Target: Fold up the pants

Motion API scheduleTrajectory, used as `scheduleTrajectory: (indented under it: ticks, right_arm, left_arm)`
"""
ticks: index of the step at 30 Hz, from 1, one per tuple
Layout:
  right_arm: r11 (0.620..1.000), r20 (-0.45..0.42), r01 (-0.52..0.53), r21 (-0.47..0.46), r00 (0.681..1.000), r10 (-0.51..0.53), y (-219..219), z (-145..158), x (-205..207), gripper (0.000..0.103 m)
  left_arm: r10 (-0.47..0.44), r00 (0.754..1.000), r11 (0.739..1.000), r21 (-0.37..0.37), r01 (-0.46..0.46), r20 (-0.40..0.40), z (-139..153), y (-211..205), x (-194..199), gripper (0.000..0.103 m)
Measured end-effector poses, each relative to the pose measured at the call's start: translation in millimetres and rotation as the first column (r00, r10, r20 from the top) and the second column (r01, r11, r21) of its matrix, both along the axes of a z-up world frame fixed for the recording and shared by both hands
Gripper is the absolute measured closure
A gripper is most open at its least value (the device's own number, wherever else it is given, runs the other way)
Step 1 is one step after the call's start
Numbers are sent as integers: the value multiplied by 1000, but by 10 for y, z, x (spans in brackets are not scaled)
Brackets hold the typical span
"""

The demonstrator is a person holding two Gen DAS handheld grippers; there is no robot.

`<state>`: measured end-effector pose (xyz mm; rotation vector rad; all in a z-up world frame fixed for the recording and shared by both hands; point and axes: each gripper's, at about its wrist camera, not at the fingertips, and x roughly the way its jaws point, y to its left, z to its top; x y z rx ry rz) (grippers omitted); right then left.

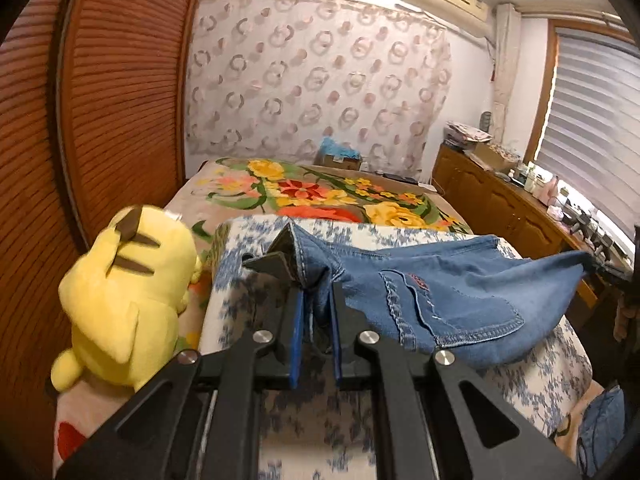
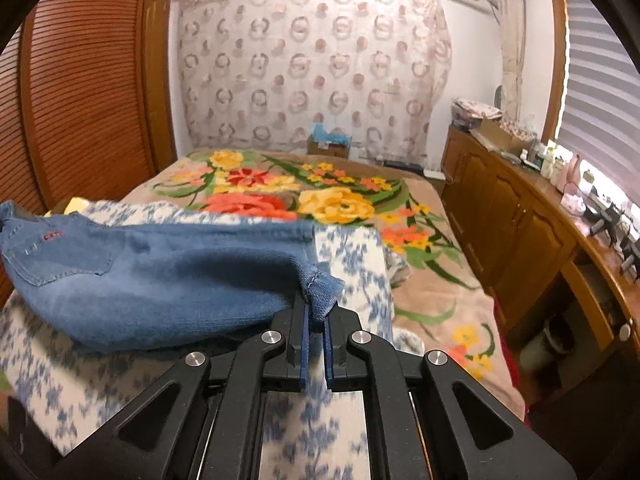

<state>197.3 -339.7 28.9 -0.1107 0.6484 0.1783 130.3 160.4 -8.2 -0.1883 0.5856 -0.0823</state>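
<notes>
Blue denim pants point(image 1: 440, 300) hang stretched between my two grippers above a white quilt with blue flowers point(image 1: 540, 376). My left gripper point(image 1: 314, 300) is shut on the waistband's left corner. My right gripper point(image 2: 316, 312) is shut on the other waistband corner, and the pants point(image 2: 160, 272) spread away to its left. A back pocket with a small red label faces up in both views. The legs of the pants are hidden below the raised part.
A yellow plush toy point(image 1: 124, 300) sits left of the quilt. The bed carries a floral blanket point(image 2: 320, 200). A wooden cabinet point(image 2: 520, 232) with clutter on top runs along the right. A slatted wooden door point(image 1: 100, 100) stands at left.
</notes>
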Motion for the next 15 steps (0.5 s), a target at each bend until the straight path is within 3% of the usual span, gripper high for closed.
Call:
scheduleTrajectory:
  ticks: [4,10,15]
  right_arm:
    - [999,-51,-7,31,999,8,35,-257,102,101]
    - [999,-139,3,52,990,4,59,-537,260,101]
    - [997,-182,4,81,983,11,-41,-731,164,99]
  left_arm:
    - [29,998,1000,7,-29,-60,-273,28,53,95]
    - [43,996,999,26,-41,-81,-488,-46,-59,94]
    - [53,993,998,39,-49,-108,-686,-84,-196,94]
